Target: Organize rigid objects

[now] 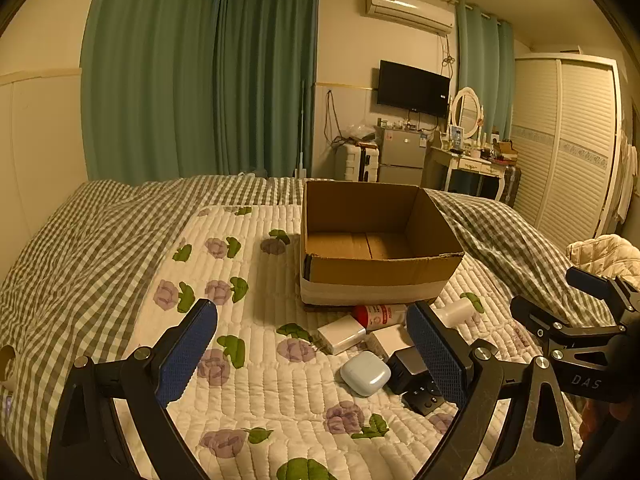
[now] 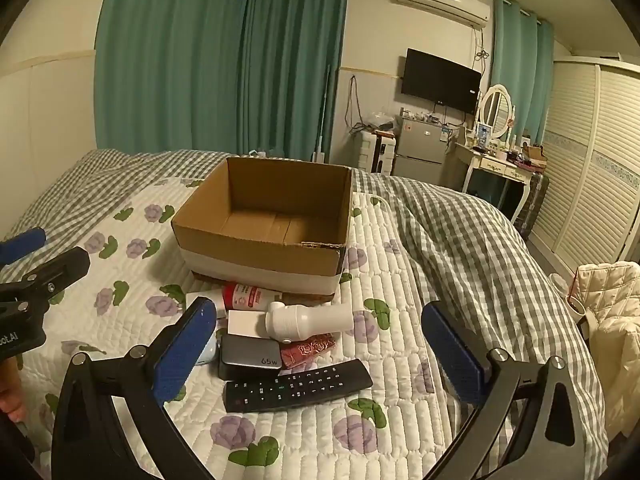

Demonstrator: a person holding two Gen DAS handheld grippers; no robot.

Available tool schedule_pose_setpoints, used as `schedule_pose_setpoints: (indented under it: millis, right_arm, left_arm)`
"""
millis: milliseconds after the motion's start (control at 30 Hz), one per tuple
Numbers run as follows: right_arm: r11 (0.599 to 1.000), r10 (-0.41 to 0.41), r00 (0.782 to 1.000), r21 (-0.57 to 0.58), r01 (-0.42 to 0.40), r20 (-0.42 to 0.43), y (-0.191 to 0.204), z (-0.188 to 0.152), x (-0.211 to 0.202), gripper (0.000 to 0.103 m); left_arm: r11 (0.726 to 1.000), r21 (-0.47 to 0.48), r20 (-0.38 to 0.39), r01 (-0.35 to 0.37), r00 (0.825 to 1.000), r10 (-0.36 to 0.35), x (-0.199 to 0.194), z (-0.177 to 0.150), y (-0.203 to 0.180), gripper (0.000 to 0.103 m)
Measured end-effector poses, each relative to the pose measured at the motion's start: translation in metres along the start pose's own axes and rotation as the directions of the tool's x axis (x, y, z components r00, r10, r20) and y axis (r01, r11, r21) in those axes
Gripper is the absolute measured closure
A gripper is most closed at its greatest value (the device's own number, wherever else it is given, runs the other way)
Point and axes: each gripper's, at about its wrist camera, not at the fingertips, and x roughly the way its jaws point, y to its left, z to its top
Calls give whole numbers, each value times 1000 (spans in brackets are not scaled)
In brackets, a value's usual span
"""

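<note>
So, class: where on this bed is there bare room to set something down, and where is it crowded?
Free: the cardboard box floor, the floral quilt left of the earbud case, and the quilt right of the remote. Crowded: the cluster before the box, around the charger and white bottle.

"65w" in white on grey charger (image 2: 250,358), near centre. "DAS" on black frame of right gripper (image 1: 586,381), seen at right. "ot.AI", cut off, on left gripper frame (image 2: 12,338), far left. Remote (image 2: 298,386) key digits too small to read.
</note>
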Motion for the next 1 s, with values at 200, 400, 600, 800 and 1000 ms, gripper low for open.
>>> schedule_pose_setpoints:
  millis: [200,400,600,800,1000]
  right_arm:
    - [1000,3,1000,-1,-3,-3,-1,0,0,0]
    - [1000,4,1000,-3,-4,-10,0,-2,2,0]
    - [1000,4,1000,-12,-5,-18,0,-4,3,0]
    - [1000,5,999,-15,-5,-34,0,-4,5,0]
    - [1000,8,999,-28,-9,-53,3,-5,9,0]
  left_arm:
    - [1000,-2,-6,-2,1000,2,1,2,2,5]
    - [1000,0,-5,-3,1000,3,1,3,3,5]
    - [1000,10,-11,-9,1000,10,1,3,2,5]
    - [1000,13,-12,-8,1000,8,1,2,2,5]
    - [1000,20,-17,-14,1000,15,3,1,2,5]
